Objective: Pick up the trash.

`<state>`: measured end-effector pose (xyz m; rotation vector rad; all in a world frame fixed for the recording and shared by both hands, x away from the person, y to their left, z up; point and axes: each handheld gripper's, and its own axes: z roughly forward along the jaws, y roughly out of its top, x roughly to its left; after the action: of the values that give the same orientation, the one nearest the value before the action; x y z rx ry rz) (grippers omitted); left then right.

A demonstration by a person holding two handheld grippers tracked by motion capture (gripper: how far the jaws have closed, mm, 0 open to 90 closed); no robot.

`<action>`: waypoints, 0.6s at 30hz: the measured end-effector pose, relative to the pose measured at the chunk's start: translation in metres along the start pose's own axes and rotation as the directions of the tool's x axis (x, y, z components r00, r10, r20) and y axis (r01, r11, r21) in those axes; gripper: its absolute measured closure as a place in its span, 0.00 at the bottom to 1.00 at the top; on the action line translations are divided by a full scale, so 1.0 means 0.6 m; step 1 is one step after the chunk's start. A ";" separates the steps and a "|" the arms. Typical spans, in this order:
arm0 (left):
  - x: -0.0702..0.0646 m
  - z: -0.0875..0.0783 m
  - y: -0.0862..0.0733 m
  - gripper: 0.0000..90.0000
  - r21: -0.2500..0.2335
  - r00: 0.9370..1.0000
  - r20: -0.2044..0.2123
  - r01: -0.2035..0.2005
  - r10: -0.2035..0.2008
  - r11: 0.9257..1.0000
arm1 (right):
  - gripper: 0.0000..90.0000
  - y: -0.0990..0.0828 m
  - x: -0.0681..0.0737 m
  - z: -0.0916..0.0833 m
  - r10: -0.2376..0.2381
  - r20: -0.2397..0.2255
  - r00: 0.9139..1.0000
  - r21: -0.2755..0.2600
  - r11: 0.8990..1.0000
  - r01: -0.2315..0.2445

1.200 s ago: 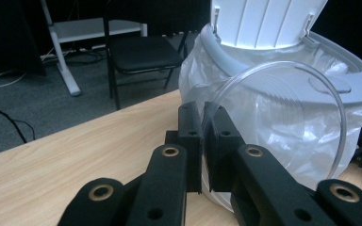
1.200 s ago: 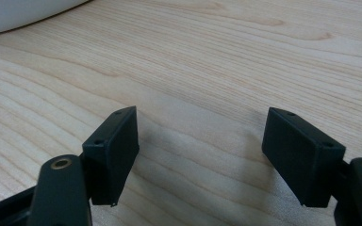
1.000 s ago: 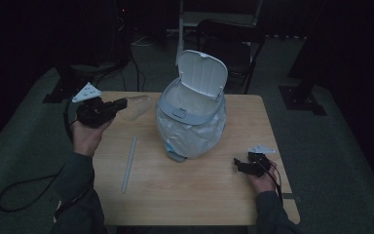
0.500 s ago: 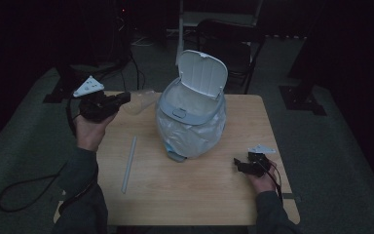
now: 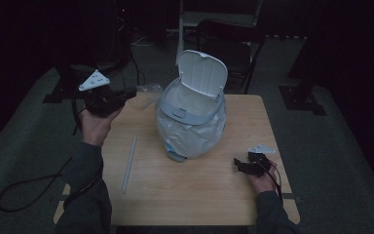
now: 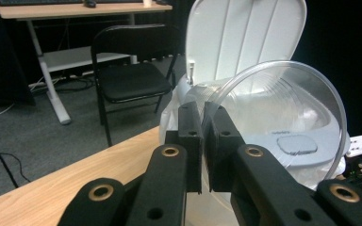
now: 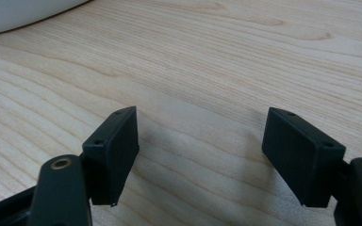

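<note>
My left gripper (image 5: 130,96) is shut on the rim of a clear plastic cup (image 5: 146,95), held in the air over the table's far left corner, just left of the bin. In the left gripper view the jaws (image 6: 205,120) pinch the cup (image 6: 283,108) wall, its mouth tipped sideways in front of the bin. The white bin (image 5: 192,119) stands mid-table with its lid (image 5: 202,73) raised and a pale bag lining it. My right gripper (image 5: 240,165) rests low at the table's right edge, open, with only bare wood between its jaws (image 7: 200,141).
A long pale stick (image 5: 129,164) lies on the wooden table (image 5: 190,195) left of centre. A black folding chair (image 5: 229,39) stands behind the table, and a desk farther back. Cables trail on the floor at the left.
My left hand has risen and moved a little toward the bin, carrying the cup with it. The right hand has stayed in place.
</note>
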<state>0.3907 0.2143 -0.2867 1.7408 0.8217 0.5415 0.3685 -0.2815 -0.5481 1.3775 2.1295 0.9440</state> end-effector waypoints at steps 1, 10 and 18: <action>-0.001 0.003 0.002 0.97 0.002 1.000 0.003 -0.002 0.002 1.000 | 0.30 0.000 0.000 0.000 0.000 0.000 1.000 0.000 1.000 0.000; -0.008 0.029 0.014 0.97 0.011 1.000 0.027 -0.005 0.005 1.000 | 0.30 0.000 0.000 0.000 0.000 0.000 1.000 0.000 1.000 0.000; -0.012 0.050 0.027 0.97 0.026 0.999 0.042 -0.015 0.014 1.000 | 0.30 0.000 0.000 0.000 0.000 0.000 1.000 0.000 1.000 0.000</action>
<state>0.4115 0.1873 -0.2805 1.7776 0.7904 0.5041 0.3685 -0.2815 -0.5481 1.3774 2.1295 0.9442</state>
